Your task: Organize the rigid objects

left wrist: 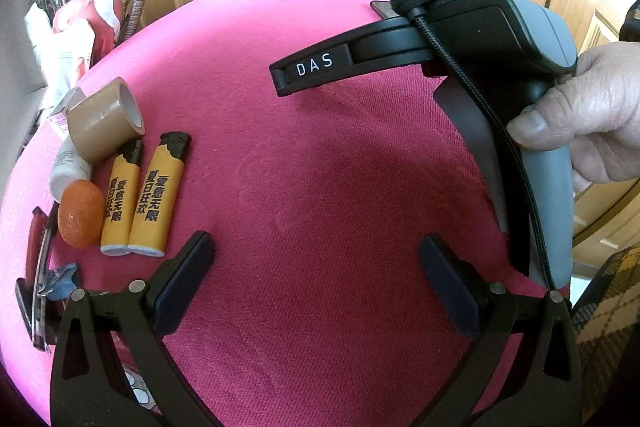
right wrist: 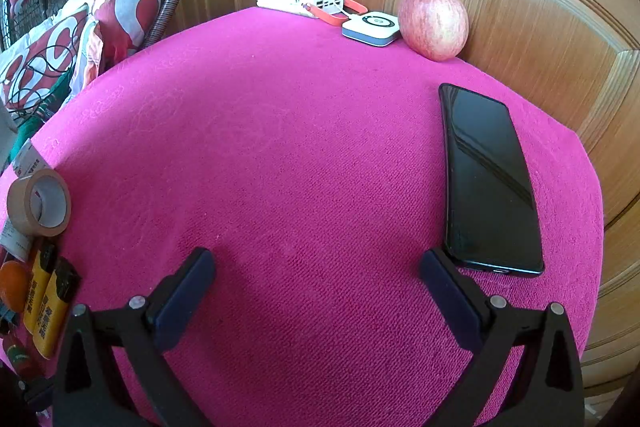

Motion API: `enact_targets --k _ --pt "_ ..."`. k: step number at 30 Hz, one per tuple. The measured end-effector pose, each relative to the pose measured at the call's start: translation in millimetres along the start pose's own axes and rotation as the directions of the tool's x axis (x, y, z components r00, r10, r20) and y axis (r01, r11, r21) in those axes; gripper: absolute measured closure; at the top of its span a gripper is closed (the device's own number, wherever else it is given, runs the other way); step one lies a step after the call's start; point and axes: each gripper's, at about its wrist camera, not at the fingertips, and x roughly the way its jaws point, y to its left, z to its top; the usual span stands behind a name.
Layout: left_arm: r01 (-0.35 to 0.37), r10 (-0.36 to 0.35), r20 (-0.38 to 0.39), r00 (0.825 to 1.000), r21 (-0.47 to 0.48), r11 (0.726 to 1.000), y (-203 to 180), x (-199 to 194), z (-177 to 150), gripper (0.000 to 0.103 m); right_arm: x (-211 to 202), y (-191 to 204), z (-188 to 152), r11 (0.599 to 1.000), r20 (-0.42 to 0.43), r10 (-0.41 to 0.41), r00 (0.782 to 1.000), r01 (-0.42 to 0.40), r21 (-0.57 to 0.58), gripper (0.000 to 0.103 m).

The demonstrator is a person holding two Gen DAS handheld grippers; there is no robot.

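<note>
A: Where are the left tongs?

B: Over bare pink bench, spread wide, gripping nothing. Two yellow lighters lie side by side at the left edge, a tape roll just behind them, an orange beside them.

A: And the right tongs?

B: Also parted and empty. A black phone lies flat, its near corner by the right finger. An apple sits at the far edge.
</note>
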Motion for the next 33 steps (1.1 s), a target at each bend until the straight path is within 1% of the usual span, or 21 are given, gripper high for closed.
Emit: enact_targets --k 33 --pt "-0.01 0.01 0.014 1.0 0.007 1.0 -0.2 -0.3 -0.1 0.0 0.6 1.0 0.8 1.0 -0.001 0.0 1.0 0.0 0.0 0.0"
